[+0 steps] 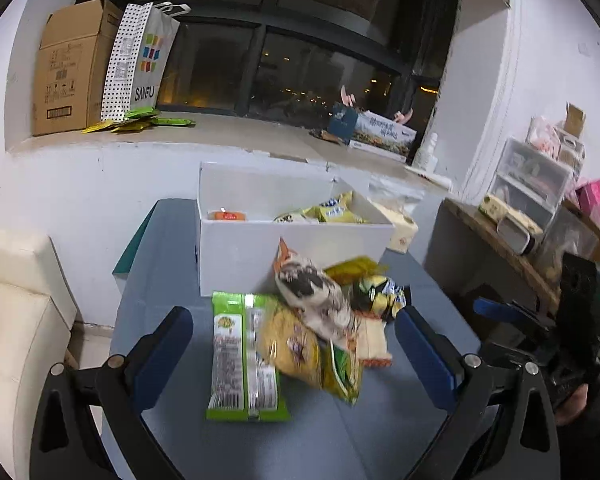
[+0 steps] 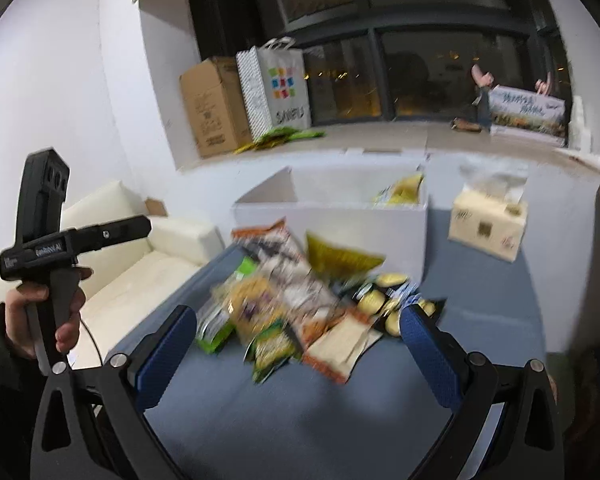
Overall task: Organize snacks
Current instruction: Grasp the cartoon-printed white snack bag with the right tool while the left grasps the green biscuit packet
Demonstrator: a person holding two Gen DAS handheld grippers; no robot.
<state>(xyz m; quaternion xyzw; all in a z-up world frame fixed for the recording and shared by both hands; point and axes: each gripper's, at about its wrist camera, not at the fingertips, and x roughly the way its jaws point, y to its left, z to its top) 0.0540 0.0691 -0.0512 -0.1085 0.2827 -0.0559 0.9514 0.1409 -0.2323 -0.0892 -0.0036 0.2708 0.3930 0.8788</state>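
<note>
**A:** So, left blue-padded black gripper (image 1: 294, 330): spread wide, gripping nothing, hovering above loose heap of crinkly snack packets (image 1: 300, 328) on blue-grey tabletop (image 1: 160, 264).

**B:** Yep. Same for right blue-padded black gripper (image 2: 298, 330): splayed wide, nothing pinched, heap between its fingers but blurry.

**A:** Also spotted: open white cardboard box (image 1: 236, 248) just behind heap, with yellow packets (image 1: 336, 212) inside, small orange packet (image 1: 228, 215) apart at left.

**B:** Cream tissue pack (image 2: 486, 230) beside box.
</note>
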